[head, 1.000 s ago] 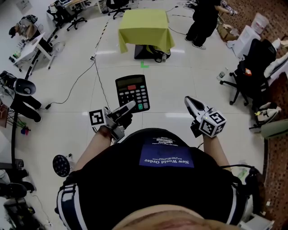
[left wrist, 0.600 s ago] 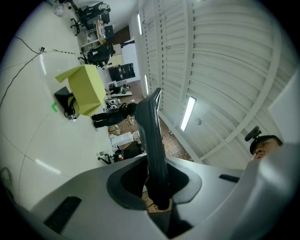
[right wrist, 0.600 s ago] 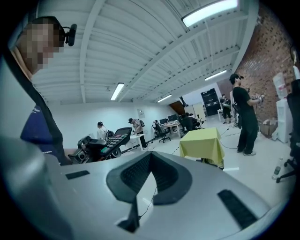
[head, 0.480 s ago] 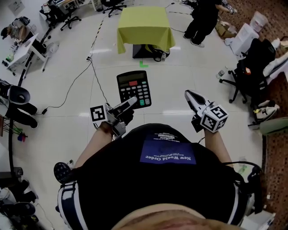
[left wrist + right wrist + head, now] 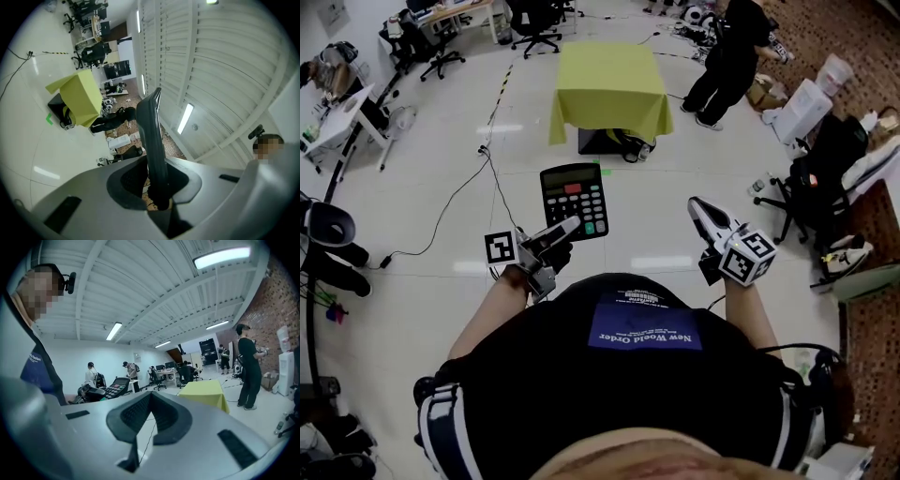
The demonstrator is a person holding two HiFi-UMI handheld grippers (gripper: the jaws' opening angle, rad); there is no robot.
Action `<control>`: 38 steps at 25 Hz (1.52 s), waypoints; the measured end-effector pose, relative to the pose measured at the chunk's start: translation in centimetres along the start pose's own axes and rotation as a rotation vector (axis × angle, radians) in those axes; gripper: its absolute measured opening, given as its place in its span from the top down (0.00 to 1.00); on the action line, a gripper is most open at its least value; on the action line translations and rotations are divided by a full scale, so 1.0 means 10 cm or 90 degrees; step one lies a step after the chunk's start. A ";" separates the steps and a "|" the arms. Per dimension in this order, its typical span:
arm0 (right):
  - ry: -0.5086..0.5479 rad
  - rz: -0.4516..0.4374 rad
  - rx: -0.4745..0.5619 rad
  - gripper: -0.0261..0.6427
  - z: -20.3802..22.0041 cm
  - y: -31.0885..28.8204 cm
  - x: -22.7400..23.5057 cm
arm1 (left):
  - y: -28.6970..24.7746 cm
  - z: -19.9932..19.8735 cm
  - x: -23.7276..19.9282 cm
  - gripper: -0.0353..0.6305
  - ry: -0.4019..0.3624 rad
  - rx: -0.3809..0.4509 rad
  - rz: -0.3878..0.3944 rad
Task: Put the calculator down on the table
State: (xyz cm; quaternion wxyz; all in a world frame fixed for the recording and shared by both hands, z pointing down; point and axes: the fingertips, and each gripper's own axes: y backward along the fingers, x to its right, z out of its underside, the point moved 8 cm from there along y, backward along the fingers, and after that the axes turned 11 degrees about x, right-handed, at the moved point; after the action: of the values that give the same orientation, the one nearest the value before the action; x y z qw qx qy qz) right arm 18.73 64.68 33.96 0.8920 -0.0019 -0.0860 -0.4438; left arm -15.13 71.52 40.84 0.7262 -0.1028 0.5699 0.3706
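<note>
One calculator [image 5: 573, 199] sits between the jaws of the left gripper [image 5: 565, 226]. Two grippers in all, counting the right gripper [image 5: 697, 206]. Ahead of the jaws: one table [image 5: 609, 75], one standing person [image 5: 727, 52], at least three chairs [image 5: 439, 54].

A desk [image 5: 609, 80] draped in yellow-green cloth stands far ahead on the pale floor [image 5: 422, 281], where a black cable [image 5: 450, 199] trails at left.
</note>
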 end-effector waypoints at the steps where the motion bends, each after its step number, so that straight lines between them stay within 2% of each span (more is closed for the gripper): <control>1: -0.002 0.003 -0.005 0.98 0.01 -0.09 0.03 | -0.01 -0.09 -0.06 0.83 0.003 0.001 -0.002; 7: -0.017 0.009 -0.033 0.98 0.10 -0.46 0.36 | -0.23 -0.37 -0.36 0.83 0.032 0.002 -0.008; 13: -0.031 -0.024 -0.023 0.98 0.19 -0.70 0.95 | -0.63 -0.45 -0.63 0.83 0.014 0.019 -0.038; 15: -0.030 -0.047 -0.018 0.98 0.13 -0.81 1.37 | -0.99 -0.52 -0.70 0.83 -0.009 0.033 -0.045; 19: -0.034 -0.074 -0.021 0.98 -0.12 -0.98 2.36 | -1.92 -0.60 -0.75 0.83 -0.012 0.070 -0.036; 25: -0.028 -0.103 -0.028 0.98 -0.25 -1.13 3.27 | -2.70 -0.62 -0.93 0.83 -0.023 0.108 -0.048; 32: -0.050 -0.112 -0.038 0.98 -0.16 -1.36 3.89 | -3.27 -0.77 -1.26 0.83 -0.010 0.088 -0.082; 38: -0.042 -0.067 -0.050 0.98 -0.10 -1.81 4.14 | -3.54 -1.34 -1.70 0.83 0.004 0.045 -0.061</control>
State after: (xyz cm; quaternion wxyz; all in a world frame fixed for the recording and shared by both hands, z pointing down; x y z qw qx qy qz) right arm 29.00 20.88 38.02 0.8633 -0.0466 -0.0976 -0.4930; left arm -3.27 31.75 42.09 0.7445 -0.1053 0.5792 0.3149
